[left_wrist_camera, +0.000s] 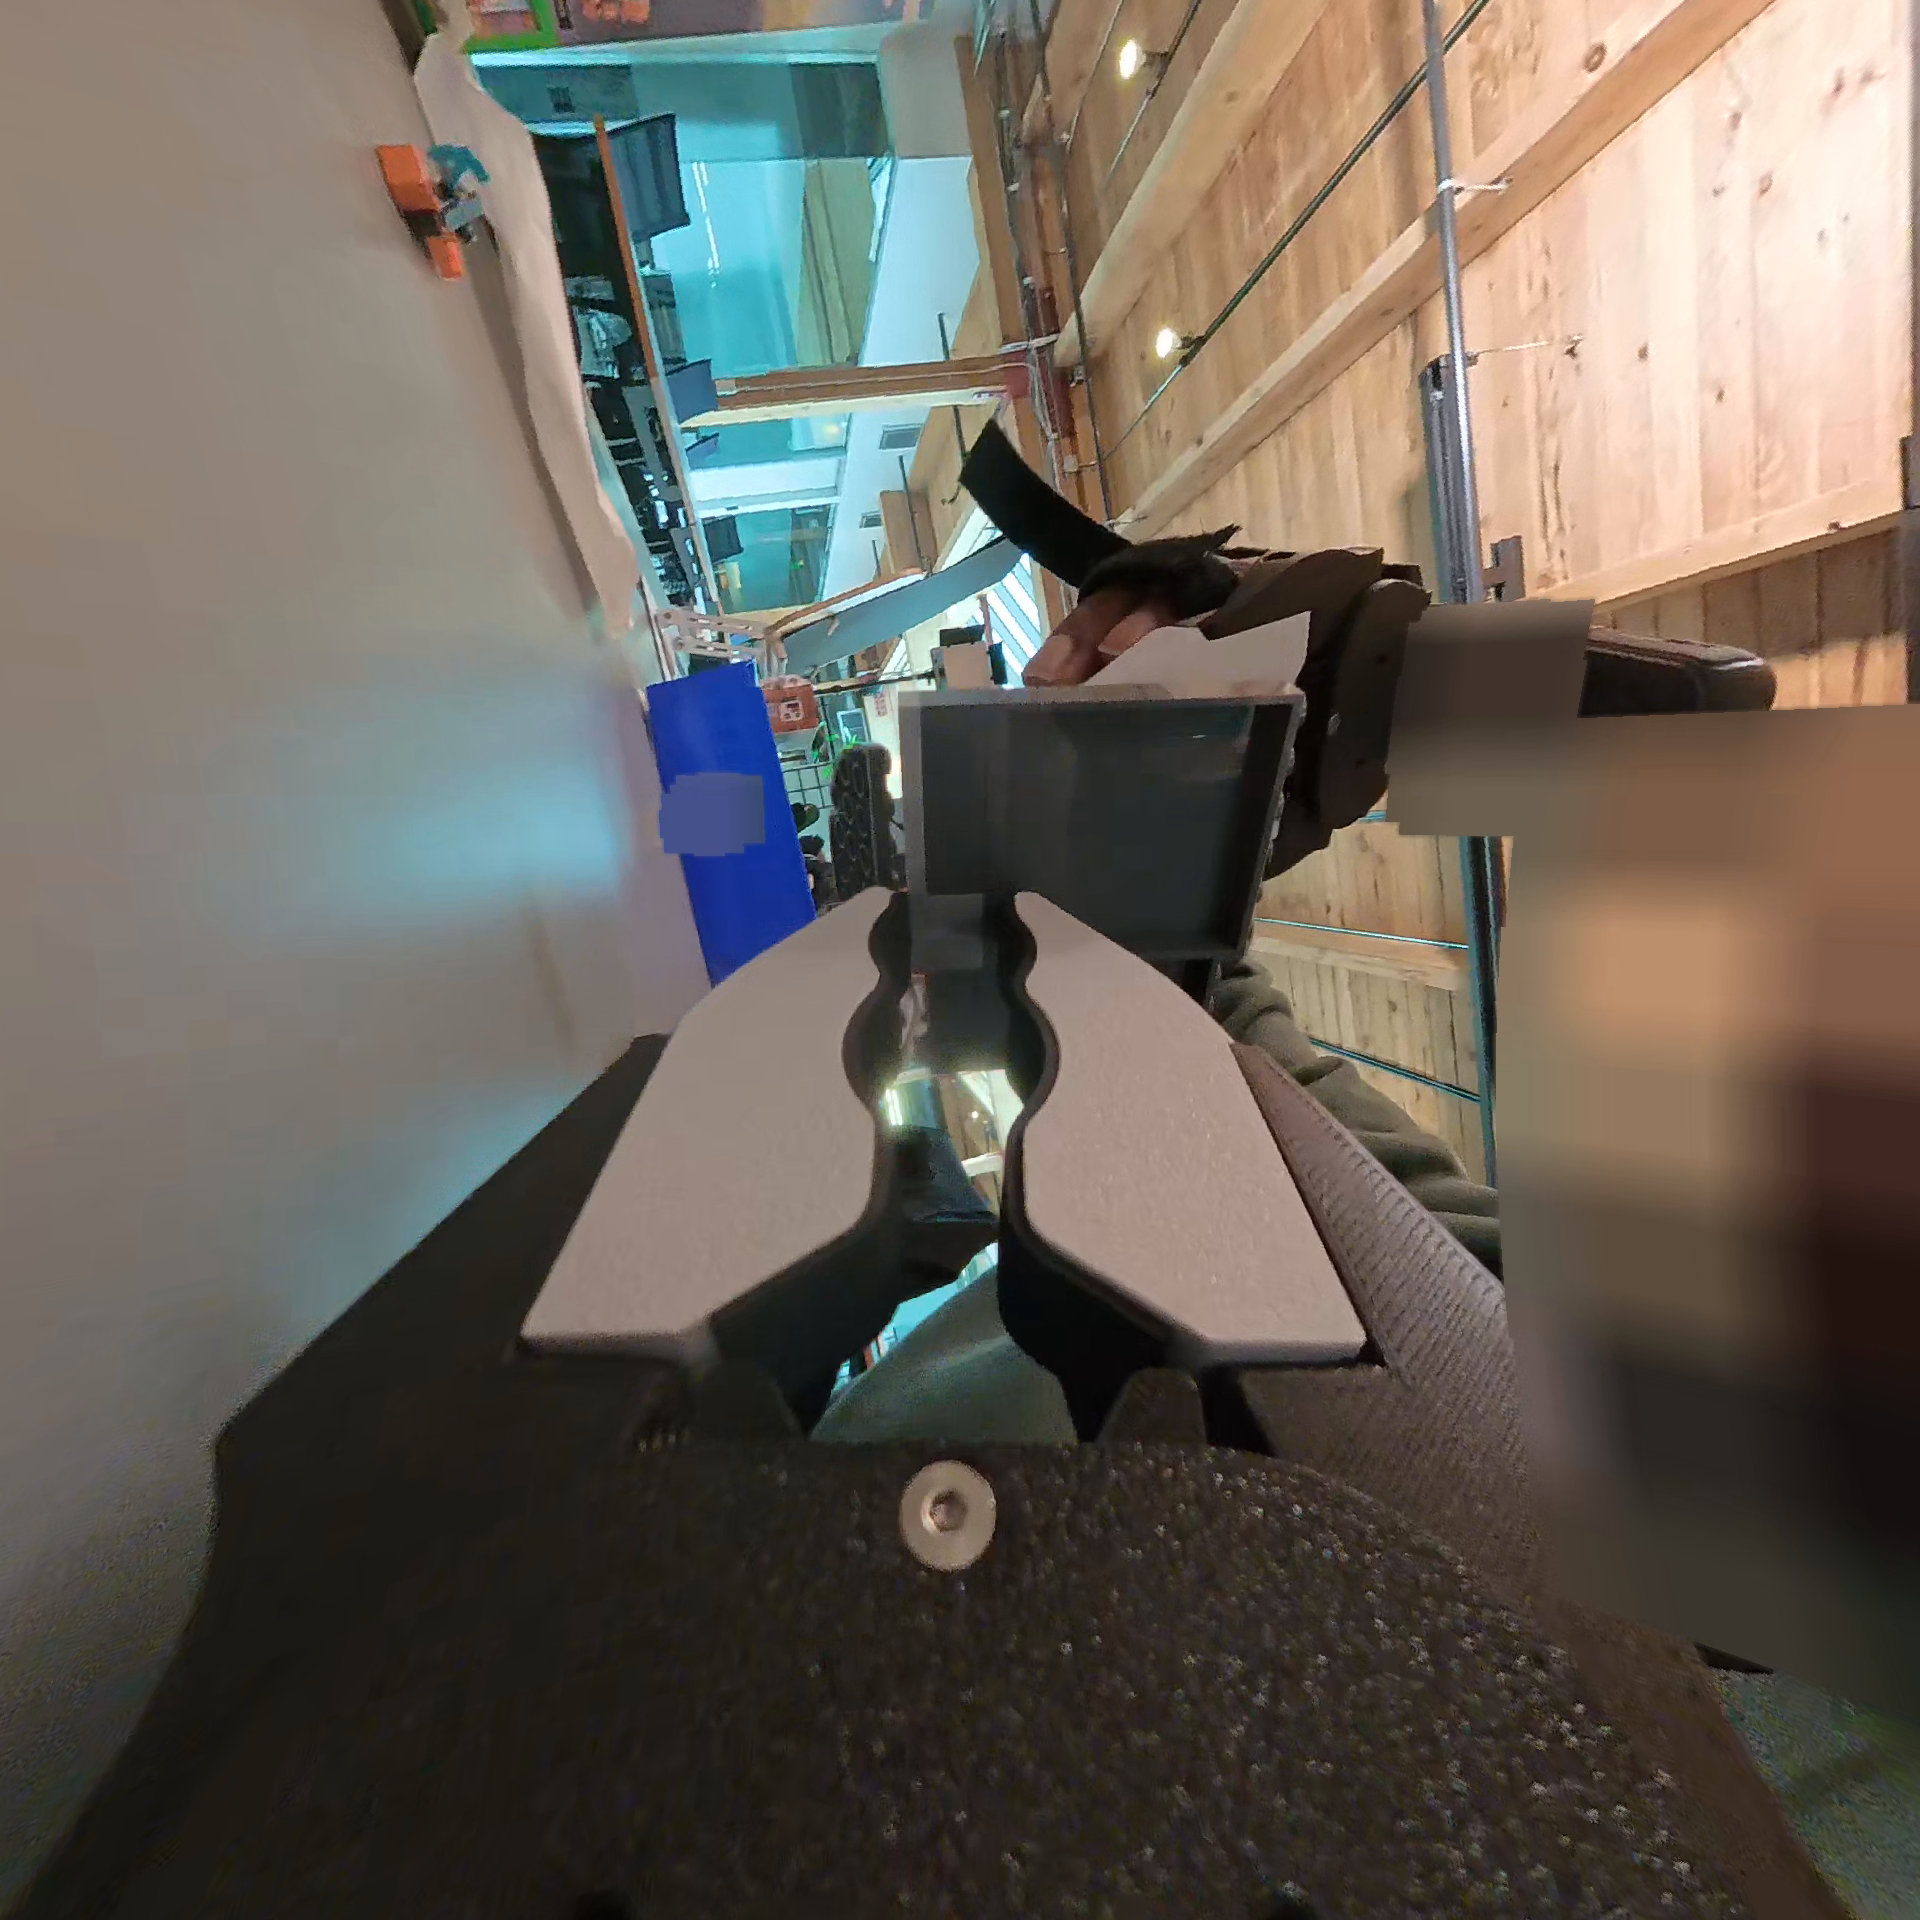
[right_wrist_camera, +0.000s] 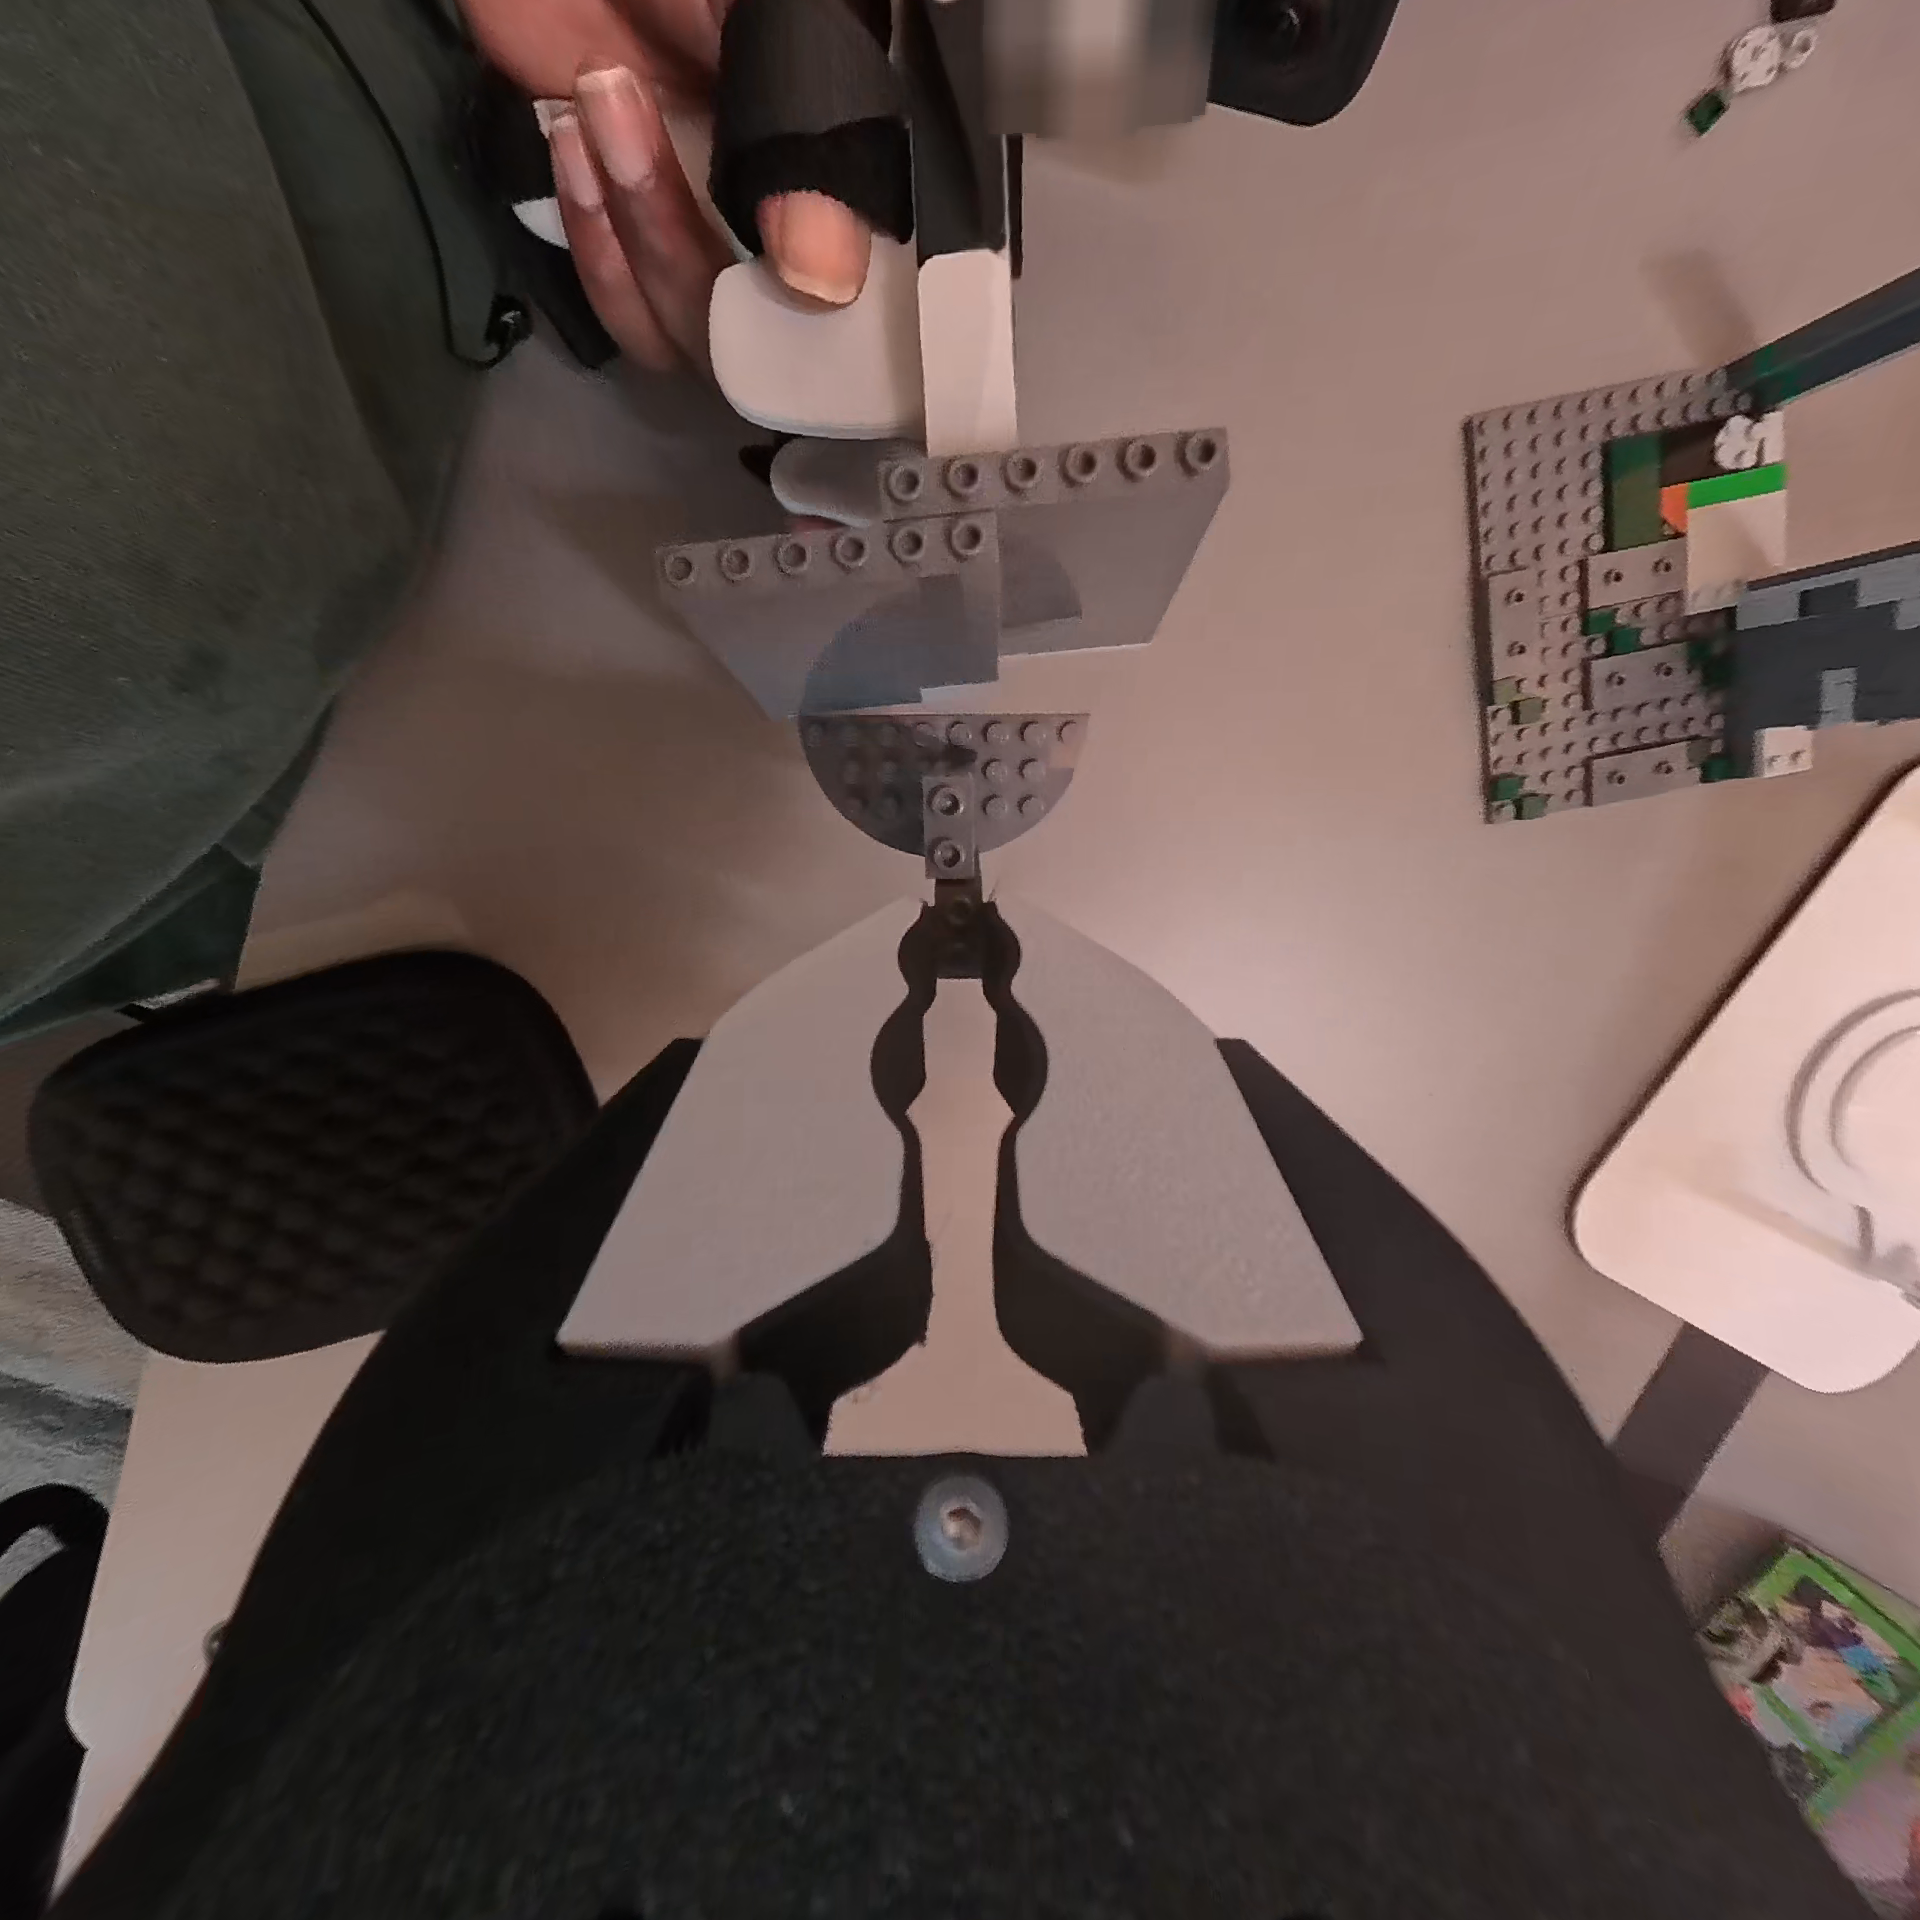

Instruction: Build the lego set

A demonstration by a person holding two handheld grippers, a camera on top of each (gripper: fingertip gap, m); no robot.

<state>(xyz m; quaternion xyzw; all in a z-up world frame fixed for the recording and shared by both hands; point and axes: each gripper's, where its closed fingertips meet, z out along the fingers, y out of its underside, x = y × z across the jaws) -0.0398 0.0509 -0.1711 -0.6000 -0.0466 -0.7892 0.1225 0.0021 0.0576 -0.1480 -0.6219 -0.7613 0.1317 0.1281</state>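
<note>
Your left gripper (left_wrist_camera: 945,935) is clenched on a small grey tab of the grey piece (left_wrist_camera: 1101,821), a box-like wall section that you see edge-on from the left wrist view, held up in the air off the desk (left_wrist_camera: 260,623). Beyond it the right gripper's hand (left_wrist_camera: 1101,634) touches the piece's far edge. A small orange build (left_wrist_camera: 431,203) sits at the desk's far edge.

From the right wrist view, your right gripper (right_wrist_camera: 958,914) pinches a small dark brick (right_wrist_camera: 956,930) at its fingertips, right against the half-round studded plate (right_wrist_camera: 883,774) under the grey assembly. Two long studded wall pieces (right_wrist_camera: 1049,540) rise behind it, stepped. The left gripper (right_wrist_camera: 961,343) grips the assembly from the far side. Toward the desk's right side lies a grey baseplate (right_wrist_camera: 1527,540) with green, white and dark bricks on it. A white tray (right_wrist_camera: 1766,1174) sits at the right edge; you cannot tell what it holds.
</note>
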